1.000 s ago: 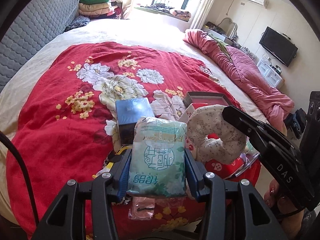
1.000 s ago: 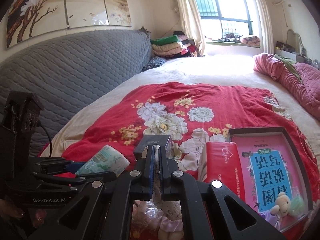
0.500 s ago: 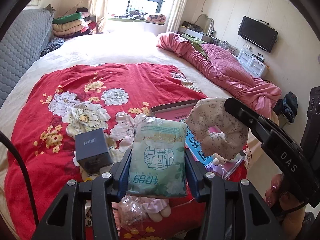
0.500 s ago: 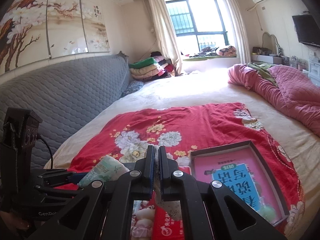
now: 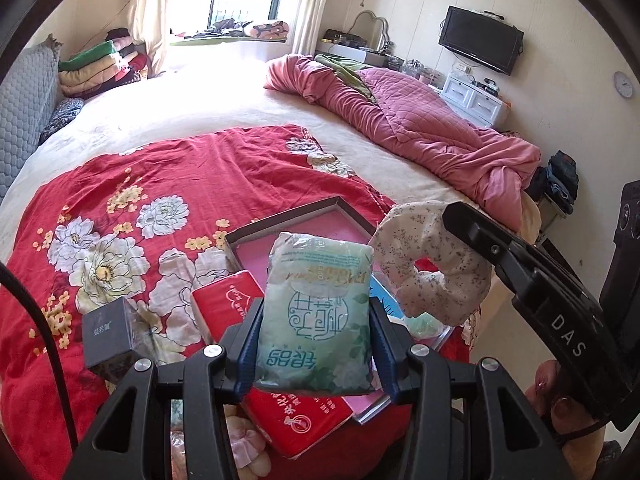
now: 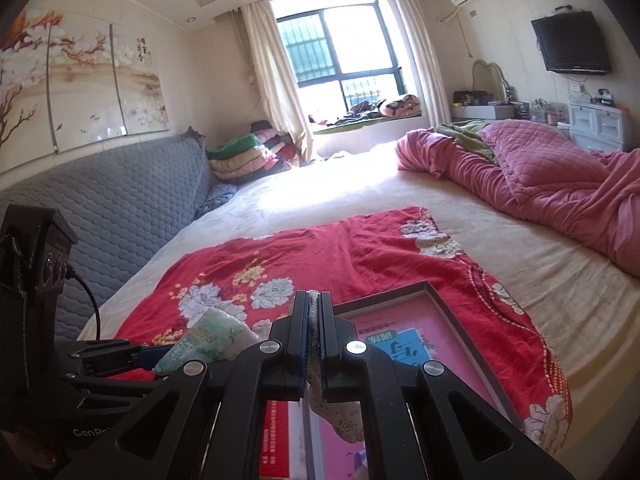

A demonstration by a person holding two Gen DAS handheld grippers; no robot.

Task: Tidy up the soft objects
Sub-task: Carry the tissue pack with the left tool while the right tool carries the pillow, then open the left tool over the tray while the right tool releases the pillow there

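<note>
Carrying both items, your left tongs (image 5: 316,344) clamp the green tissue pack (image 5: 316,312), your right tongs (image 6: 314,344) pinch the floral pillow (image 5: 432,268); neither is placed in the box (image 5: 280,220) yet.

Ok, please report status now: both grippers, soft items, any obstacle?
Left gripper shut on green tissue pack. Right gripper shut on floral neck pillow. Both above open box; nothing blocking.

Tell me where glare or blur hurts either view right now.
Left wrist view: the window blows out the far sheet; the tissue pack stays sharp. Right wrist view: the same glare on the sheet, straight edges bow at the rim, and no motion blur.
</note>
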